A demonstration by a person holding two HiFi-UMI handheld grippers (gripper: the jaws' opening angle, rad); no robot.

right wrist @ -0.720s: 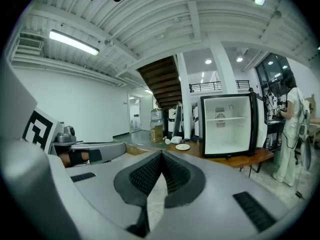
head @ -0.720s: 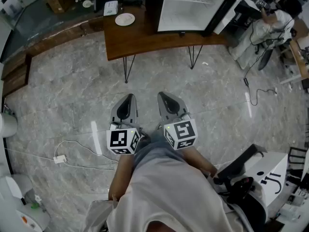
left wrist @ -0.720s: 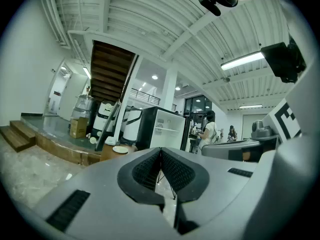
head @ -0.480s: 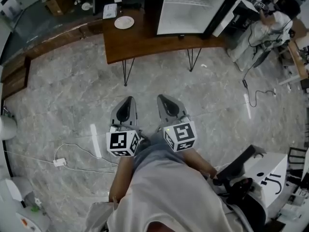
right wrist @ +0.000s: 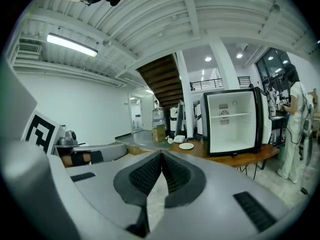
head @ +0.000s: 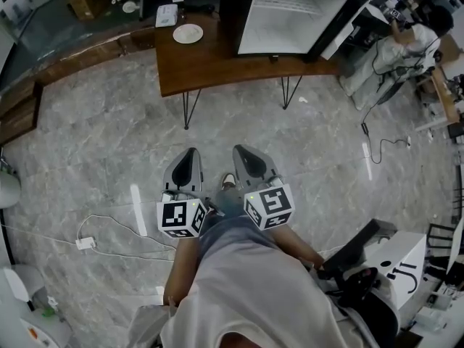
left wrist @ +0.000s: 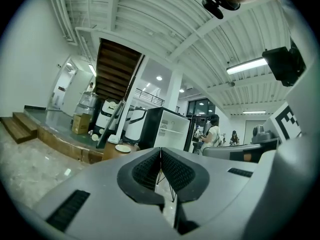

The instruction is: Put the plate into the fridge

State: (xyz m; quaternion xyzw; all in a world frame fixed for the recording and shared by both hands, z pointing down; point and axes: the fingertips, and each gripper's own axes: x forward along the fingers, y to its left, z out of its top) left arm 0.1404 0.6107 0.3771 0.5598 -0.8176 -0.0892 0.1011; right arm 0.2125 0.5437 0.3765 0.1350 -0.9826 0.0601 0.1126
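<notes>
- My left gripper [head: 192, 153] and my right gripper [head: 239, 151] both have their fingers pressed together with nothing between them. I hold them side by side in front of me, well apart from the table [head: 217, 64].
- The plate [head: 188, 33] lies flat on the far side of that wooden table, left of the fridge [head: 290, 17], whose door stands open.
- If I reach the plate with my fingers together like this, I think I only shove it across the wood. I need to spread one pair before I get there.
- The plate's rim is low and thin. A shallow bite could slip off it, or tip the plate up and drop it.
- A white box [head: 166, 13] sits near the plate. Coming in from that side, I could knock the box or have no room for a finger.
- A push away from me could send the plate toward the table's far edge.
- The table stands on thin hairpin legs [head: 190, 107]. Bumping it on arrival might jolt everything on top.
- A white cable [head: 109, 230] trails over the floor to my left. Drifting that way, I could catch a foot in it.
- At the fridge, a tilted plate could strike the shelf or the frame of the opening.
</notes>
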